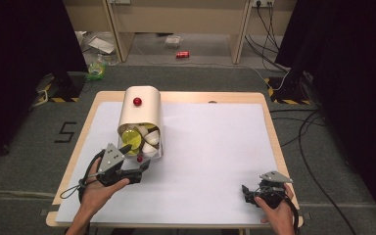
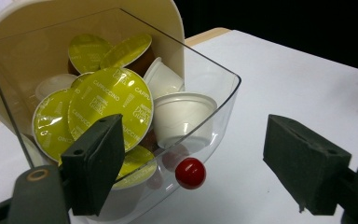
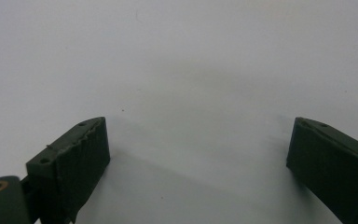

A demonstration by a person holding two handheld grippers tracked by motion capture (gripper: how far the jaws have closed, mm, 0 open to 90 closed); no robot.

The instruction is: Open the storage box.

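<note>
A cream capsule box (image 1: 139, 111) with a red knob on top (image 1: 137, 102) lies at the table's left. Its clear drawer (image 2: 214, 84) is pulled out toward me and holds several yellow-green-lidded capsules (image 2: 112, 105) and white cups (image 2: 184, 114). A small red knob (image 2: 190, 173) sits on the drawer's front wall. My left gripper (image 1: 136, 157) (image 2: 191, 126) is open, its jaws wide on either side of that knob and touching nothing that I can see. My right gripper (image 1: 247, 192) (image 3: 198, 140) is open at the front right, with bare white sheet between its jaws.
A white sheet (image 1: 215, 152) covers the wooden table (image 1: 269, 117). Beyond the far edge are a grey carpet, wooden furniture, a red can (image 1: 182, 55) and cables (image 1: 303, 132) at the right.
</note>
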